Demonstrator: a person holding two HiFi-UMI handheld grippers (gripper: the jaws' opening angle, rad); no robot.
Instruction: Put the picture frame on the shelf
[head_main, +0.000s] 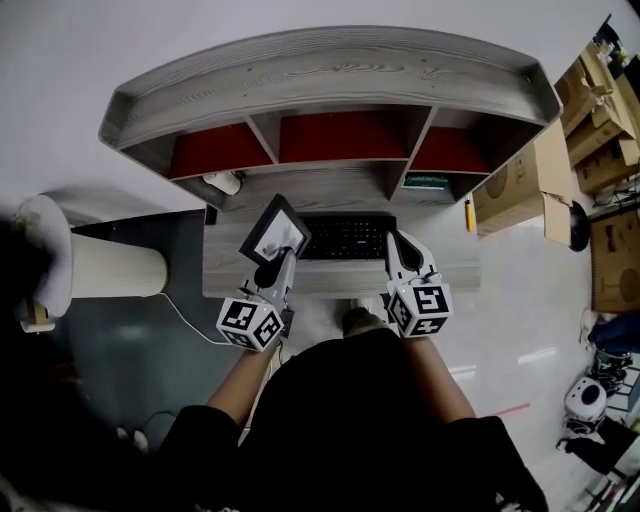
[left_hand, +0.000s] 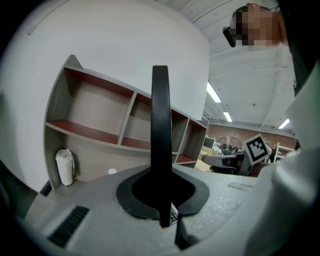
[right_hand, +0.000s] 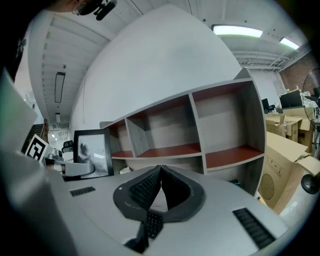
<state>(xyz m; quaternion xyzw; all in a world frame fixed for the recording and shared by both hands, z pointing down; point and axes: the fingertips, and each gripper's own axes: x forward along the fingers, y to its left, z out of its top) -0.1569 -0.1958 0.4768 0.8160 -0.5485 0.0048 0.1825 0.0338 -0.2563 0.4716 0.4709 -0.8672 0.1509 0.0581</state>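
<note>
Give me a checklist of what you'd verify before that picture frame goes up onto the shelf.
1. Grip: ok. The left gripper is shut on the picture frame, clamping its edge.
2. Frame upright: ok, judging from the right gripper view.
3. Room on the shelf: ok. The middle compartment and its neighbours look empty.
4. Right gripper out of the way: ok. It is shut, empty and off to the side over the keyboard.
5. Frame on the shelf: not ok, it is not yet there.
6. Stand on the frame's back: cannot tell.
</note>
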